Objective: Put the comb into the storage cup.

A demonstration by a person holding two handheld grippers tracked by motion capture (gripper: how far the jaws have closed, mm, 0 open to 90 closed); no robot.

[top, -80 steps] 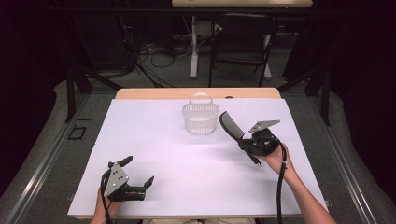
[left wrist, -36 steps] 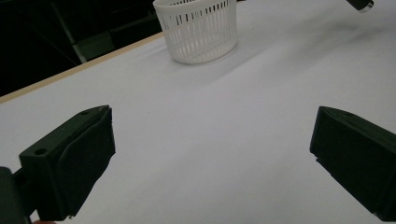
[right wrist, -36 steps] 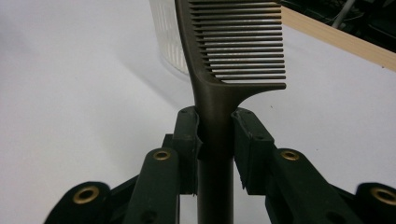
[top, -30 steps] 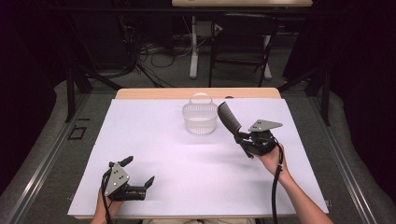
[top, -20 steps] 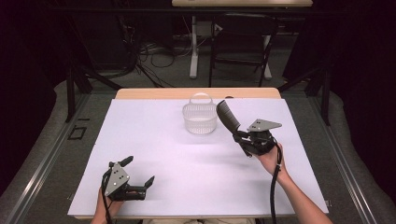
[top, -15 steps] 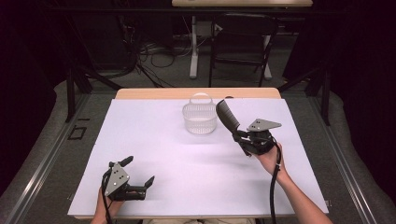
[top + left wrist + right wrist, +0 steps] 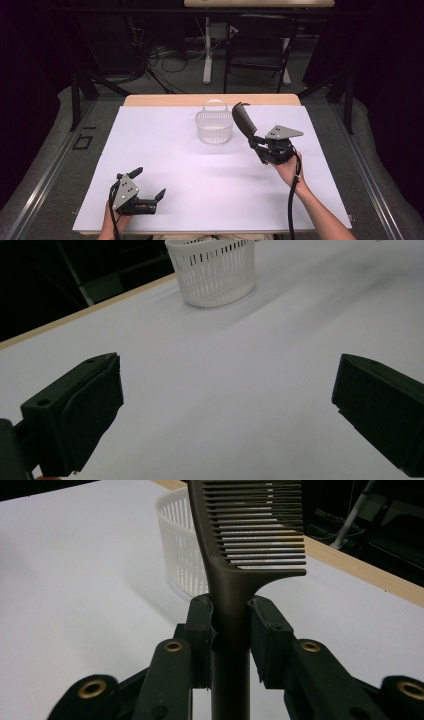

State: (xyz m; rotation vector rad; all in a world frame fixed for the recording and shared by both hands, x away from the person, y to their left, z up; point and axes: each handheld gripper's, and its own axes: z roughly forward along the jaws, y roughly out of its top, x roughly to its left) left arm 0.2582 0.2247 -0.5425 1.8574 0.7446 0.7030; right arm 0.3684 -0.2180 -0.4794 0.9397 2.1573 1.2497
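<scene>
1. The right gripper [image 7: 255, 142] has crept toward the far edge of the tabletop and a little toward its middle over the last few seconds. The black comb [image 7: 243, 119] it carries now has its toothed head up beside the right rim of the white basket [image 7: 214, 127], closer than it was a moment ago.

2. In the right gripper view the jaws are clenched on the comb's [image 7: 240, 555] handle just below the teeth. The handle runs straight down between the pads, and the teeth point off to the right with the basket [image 7: 182, 555] close behind them. The grip looks square and firm.

3. The basket has not shifted. It stands upright toward the far edge of the tabletop, roughly midway between the left and right edges, on the white sheet [image 7: 200, 175] that covers the table.

4. The left gripper [image 7: 145, 192] has not budged through all this. It sits near the front left corner with its jaws spread wide and nothing between them, and the left gripper view looks across bare sheet to the basket [image 7: 212, 270], well apart.

5. My reading is that the comb is meant for the basket and the carry is nearly done. The head is beside the rim rather than over the opening, so it likely needs a short move leftward before the jaws let go. Released now, it might catch the rim or fall outside.
</scene>
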